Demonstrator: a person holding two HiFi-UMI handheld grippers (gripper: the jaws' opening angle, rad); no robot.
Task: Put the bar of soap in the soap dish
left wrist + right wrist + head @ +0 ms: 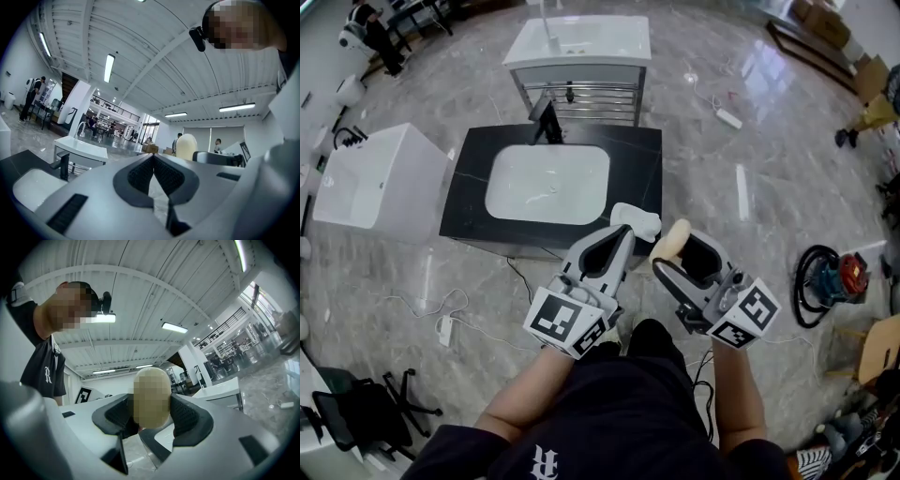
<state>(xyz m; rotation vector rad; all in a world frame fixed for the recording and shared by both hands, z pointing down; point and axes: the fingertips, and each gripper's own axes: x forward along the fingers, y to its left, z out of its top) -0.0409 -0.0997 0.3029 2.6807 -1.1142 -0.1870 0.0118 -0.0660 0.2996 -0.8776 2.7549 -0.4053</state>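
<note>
A cream bar of soap (672, 242) stands upright between the jaws of my right gripper (675, 253), which is shut on it. In the right gripper view the soap (151, 397) fills the gap between the pads of that gripper (150, 414). My left gripper (626, 232) is shut with nothing in it; in its own view the pads of this gripper (153, 158) meet, and the soap (186, 146) shows off to the right. A white soap dish (637, 220) lies on the near right corner of the black counter (642, 155), just beyond the left gripper's tips. Both grippers are held in the air, in front of the counter.
A white sink basin (547, 183) with a black faucet (546, 120) is set in the counter. A white vanity (578, 42) stands behind it and a white tub (375, 178) to its left. Cables and a power strip (445, 328) lie on the floor; a hose reel (825, 281) sits at the right.
</note>
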